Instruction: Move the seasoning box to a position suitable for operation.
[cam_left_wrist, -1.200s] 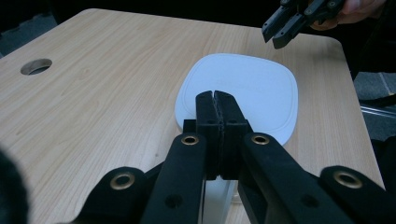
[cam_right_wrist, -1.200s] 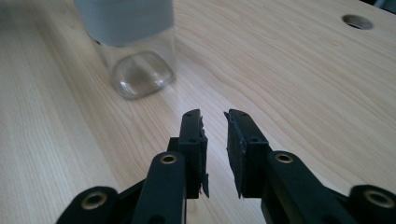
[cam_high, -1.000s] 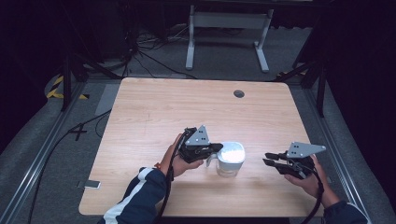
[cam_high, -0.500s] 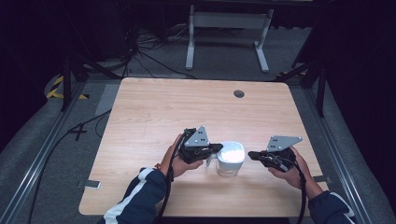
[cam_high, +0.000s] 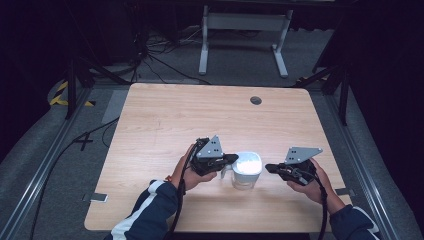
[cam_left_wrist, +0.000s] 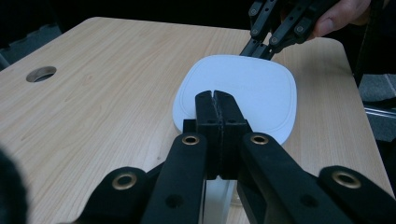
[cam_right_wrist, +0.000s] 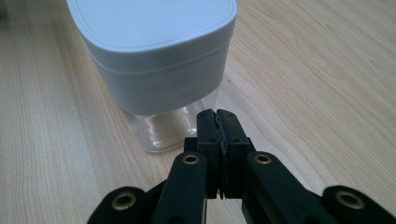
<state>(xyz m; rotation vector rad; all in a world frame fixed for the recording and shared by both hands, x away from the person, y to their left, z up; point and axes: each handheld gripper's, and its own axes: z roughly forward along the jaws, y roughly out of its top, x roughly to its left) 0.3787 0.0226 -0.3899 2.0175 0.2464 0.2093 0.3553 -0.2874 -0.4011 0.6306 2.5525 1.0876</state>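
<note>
Standing near the near edge of the wooden table (cam_high: 165, 115), a little right of its middle, is a clear jar (cam_high: 245, 177) with a white, rounded-square lid (cam_high: 248, 162) pressed on top. The jar is upright, and its glassy lower part shows below the deep white lid in the right gripper view (cam_right_wrist: 161, 133).

The left claw (cam_high: 231, 159) reaches in from the left, its tips over the left edge of the lid; in the left gripper view its two black jaws are pressed flat together, with nothing between them, just above the lid's near rim (cam_left_wrist: 236, 93). Whether they actually touch the lid I cannot tell.

The right claw (cam_high: 270, 168) sits just right of the jar, pointing at it, close but apart. Its jaws have just been closing and now meet with nothing between them.

Far across the table there is a round cable hole (cam_high: 256, 100), and beyond the table a white metal stand (cam_high: 240, 30) stands on the grey floor.
</note>
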